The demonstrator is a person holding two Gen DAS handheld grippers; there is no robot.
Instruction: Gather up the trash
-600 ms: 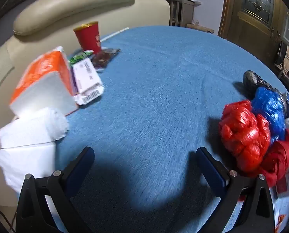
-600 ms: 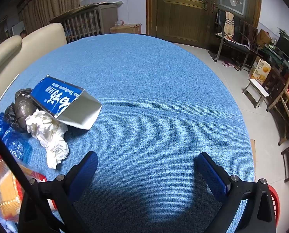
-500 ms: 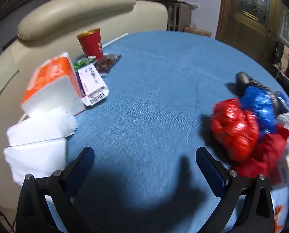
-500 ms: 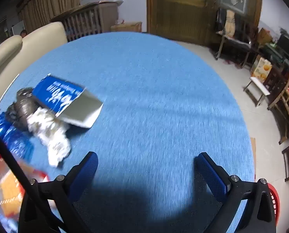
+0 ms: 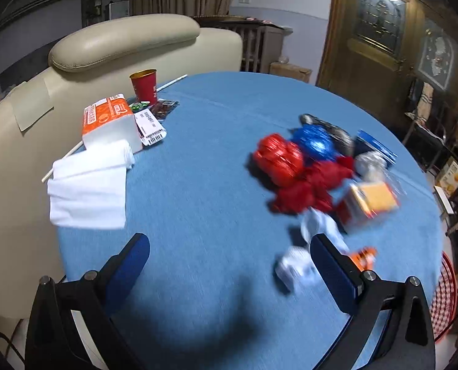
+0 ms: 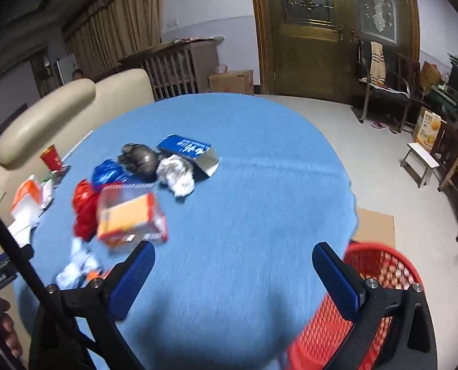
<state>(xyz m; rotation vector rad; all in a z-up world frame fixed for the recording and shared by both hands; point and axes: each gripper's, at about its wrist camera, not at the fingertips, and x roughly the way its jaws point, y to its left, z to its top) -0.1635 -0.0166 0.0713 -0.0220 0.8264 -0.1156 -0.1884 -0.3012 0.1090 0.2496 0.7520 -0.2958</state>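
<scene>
A pile of trash lies on the round blue table (image 5: 216,160): red bags (image 5: 278,158), a blue bag (image 5: 313,141), a dark bag (image 6: 138,157), a crumpled white paper (image 6: 176,174), a blue carton (image 6: 189,151) and an orange box in clear wrap (image 6: 127,219). Small white scraps (image 5: 293,268) lie nearer. My left gripper (image 5: 229,262) is open and empty, above the table's near edge, left of the pile. My right gripper (image 6: 233,271) is open and empty, above the near edge, right of the pile. A red mesh basket (image 6: 380,268) stands below the table by the right gripper.
A red cup (image 5: 144,84), an orange tissue pack (image 5: 108,120), white tissues (image 5: 87,185) and small packets (image 5: 150,125) sit at the table's left side. A beige sofa (image 5: 121,40) is behind it. Chairs, boxes and a wooden door (image 6: 309,30) are further off.
Both grippers have pulled back and up from the table, so the whole trash pile and the red basket have come into view. Both stay open and empty.
</scene>
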